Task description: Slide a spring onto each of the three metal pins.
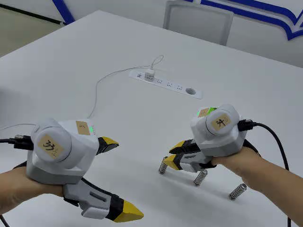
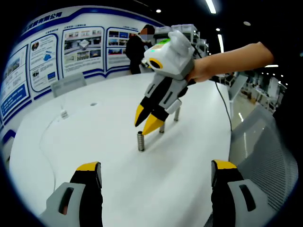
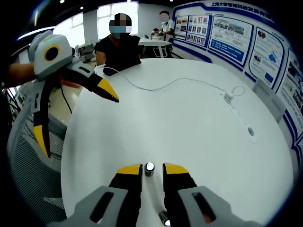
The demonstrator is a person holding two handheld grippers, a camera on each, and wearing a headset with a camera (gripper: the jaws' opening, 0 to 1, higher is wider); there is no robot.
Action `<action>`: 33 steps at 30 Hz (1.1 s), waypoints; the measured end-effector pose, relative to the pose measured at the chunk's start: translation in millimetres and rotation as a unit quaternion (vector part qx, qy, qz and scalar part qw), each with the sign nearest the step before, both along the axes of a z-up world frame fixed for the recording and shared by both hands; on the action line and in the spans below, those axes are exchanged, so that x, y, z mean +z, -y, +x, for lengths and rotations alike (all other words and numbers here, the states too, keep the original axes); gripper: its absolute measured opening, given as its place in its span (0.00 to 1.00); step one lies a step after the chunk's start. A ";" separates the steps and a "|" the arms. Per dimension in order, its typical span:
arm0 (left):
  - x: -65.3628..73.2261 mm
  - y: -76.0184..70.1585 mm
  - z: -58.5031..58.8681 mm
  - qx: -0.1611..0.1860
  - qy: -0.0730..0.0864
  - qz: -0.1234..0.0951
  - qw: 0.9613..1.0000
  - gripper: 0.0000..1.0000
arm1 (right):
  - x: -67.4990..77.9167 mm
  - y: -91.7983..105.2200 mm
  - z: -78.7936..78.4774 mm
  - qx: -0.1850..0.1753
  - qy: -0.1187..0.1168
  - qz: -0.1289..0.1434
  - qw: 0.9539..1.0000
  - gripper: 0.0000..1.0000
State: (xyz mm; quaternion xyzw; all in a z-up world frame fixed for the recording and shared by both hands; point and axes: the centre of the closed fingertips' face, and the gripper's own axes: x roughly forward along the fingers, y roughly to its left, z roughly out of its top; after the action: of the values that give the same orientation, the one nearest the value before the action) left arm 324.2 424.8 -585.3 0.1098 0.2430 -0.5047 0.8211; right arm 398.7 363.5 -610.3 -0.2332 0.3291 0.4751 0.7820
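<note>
Three upright metal pins stand on the white table (image 1: 142, 109), each with a coil spring around it: the left spring (image 1: 162, 165), the middle spring (image 1: 200, 177) and the right spring (image 1: 237, 191). My right gripper (image 1: 173, 156) hovers just over the left pin (image 2: 140, 141), jaws a narrow gap apart. In the right gripper view that pin's top (image 3: 149, 167) shows between the yellow tips of the right gripper (image 3: 152, 169), untouched. My left gripper (image 1: 120, 178) is held wide open to the left, holding nothing, well away from the pins.
A white power strip (image 1: 165, 84) with a plugged charger and a thin cable lies at mid table. A grey chair (image 1: 199, 21) stands at the far edge. A person (image 3: 118, 47) sits across the table.
</note>
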 end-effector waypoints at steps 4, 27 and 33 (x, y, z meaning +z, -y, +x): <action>9.0 0.5 2.4 -0.002 0.004 -0.005 1.000 0.98 | 17.9 -4.5 -1.8 0.004 0.023 0.048 0.999 0.19; 58.6 21.0 17.9 0.001 0.045 -0.034 0.998 0.99 | 89.3 70.5 -32.1 -0.066 0.112 0.121 0.984 0.28; 66.1 27.5 17.9 -0.001 0.050 -0.036 0.998 1.00 | 102.8 108.7 -44.2 -0.118 0.137 0.156 0.971 0.30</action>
State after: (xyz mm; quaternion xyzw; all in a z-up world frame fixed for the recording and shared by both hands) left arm 342.1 397.3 -519.2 0.1053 0.1834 -0.5079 0.8350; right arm 354.6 254.8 -507.5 -0.1303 0.1659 0.3883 0.8971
